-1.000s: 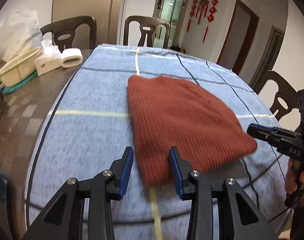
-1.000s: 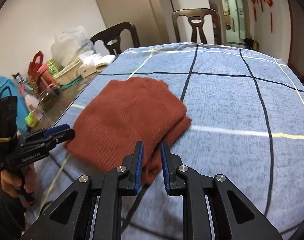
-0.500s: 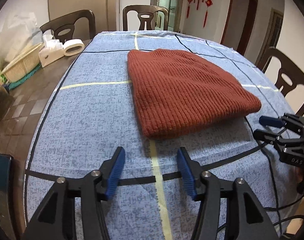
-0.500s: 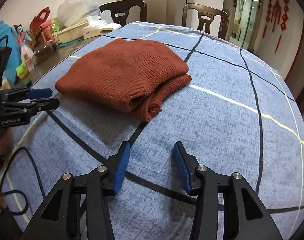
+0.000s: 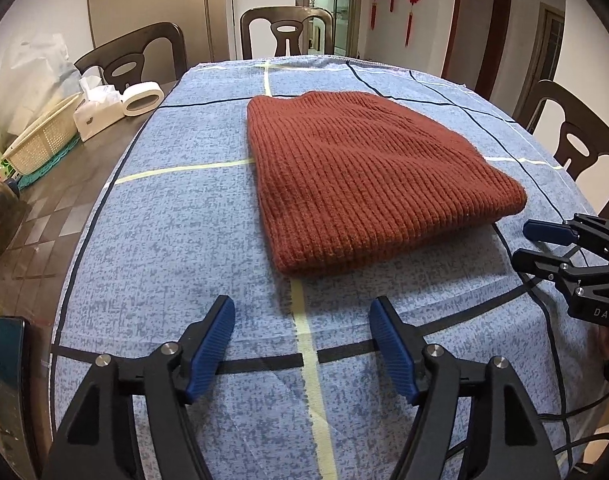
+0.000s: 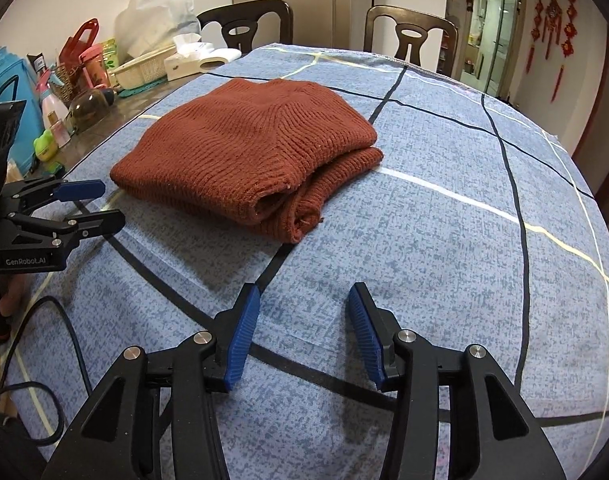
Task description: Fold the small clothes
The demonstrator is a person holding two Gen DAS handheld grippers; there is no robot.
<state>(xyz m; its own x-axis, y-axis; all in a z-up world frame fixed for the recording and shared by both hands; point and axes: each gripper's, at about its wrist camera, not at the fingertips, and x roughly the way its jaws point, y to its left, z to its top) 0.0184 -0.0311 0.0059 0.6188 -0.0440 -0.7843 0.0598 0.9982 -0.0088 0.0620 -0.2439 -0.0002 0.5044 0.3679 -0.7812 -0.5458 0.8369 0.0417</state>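
Note:
A rust-red knitted garment (image 5: 364, 176) lies folded in a neat stack on the blue checked tablecloth (image 5: 176, 216); it also shows in the right wrist view (image 6: 244, 152), its layered open edges facing the right gripper. My left gripper (image 5: 302, 312) is open and empty, held back from the garment's near edge. My right gripper (image 6: 304, 300) is open and empty, also short of the garment. Each gripper appears at the side of the other's view, the right gripper (image 5: 528, 244) and the left gripper (image 6: 104, 204), both open beside the garment.
On the bare table to the left stand a white basket (image 5: 40, 140), a tissue box (image 5: 98, 110), a tape roll (image 5: 143, 98), bottles and a blue container (image 6: 8, 116). Dark chairs (image 5: 286, 30) ring the table. A cable (image 6: 64, 320) trails over the front edge.
Both grippers let go of the garment, opened wide and drew back toward the table's near edge. The garment now lies flat and folded.

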